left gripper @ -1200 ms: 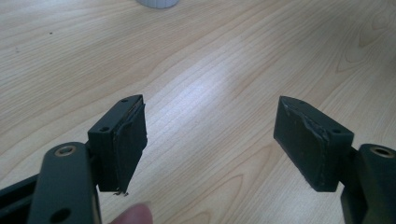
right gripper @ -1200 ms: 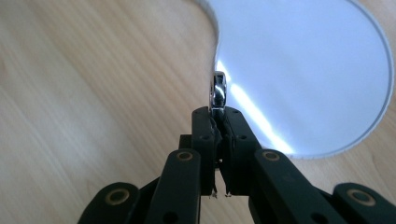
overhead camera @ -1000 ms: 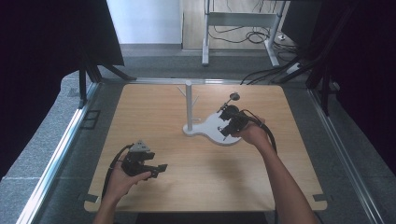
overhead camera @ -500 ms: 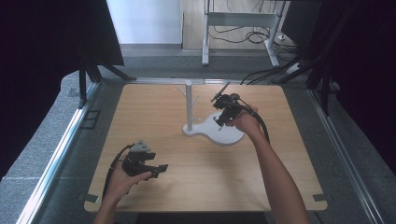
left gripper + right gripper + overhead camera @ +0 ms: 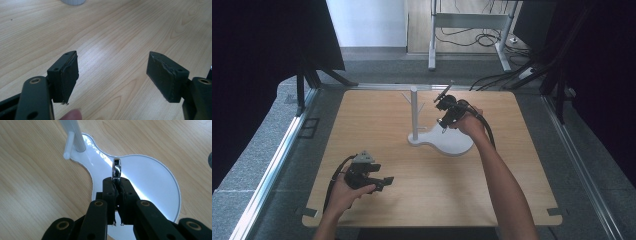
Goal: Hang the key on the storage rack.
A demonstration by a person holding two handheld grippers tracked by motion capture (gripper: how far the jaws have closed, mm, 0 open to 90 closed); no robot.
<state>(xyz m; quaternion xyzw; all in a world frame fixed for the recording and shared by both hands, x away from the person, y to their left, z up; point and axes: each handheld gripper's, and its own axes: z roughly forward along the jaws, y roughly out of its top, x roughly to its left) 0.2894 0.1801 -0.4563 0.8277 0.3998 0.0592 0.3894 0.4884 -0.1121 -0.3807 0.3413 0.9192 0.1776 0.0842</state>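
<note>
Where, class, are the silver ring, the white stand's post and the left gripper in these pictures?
silver ring (image 5: 116,168): right gripper view, on its shiny band above the shut jaws.
white stand's post (image 5: 414,112): high view, mid-height on the upright.
left gripper (image 5: 111,75): left gripper view, midway between its open jaws.

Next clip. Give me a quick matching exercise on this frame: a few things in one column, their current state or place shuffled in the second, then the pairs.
Things:
1. left hand-held gripper
2. right hand-held gripper
3. white stand
4. silver ring

States:
A. pinched between shut jaws
B. jaws wide apart, nothing between them
C. resting on the wooden table
D. held above the stand's base, shut on something

Pairs: 1-B, 2-D, 3-C, 4-A
</note>
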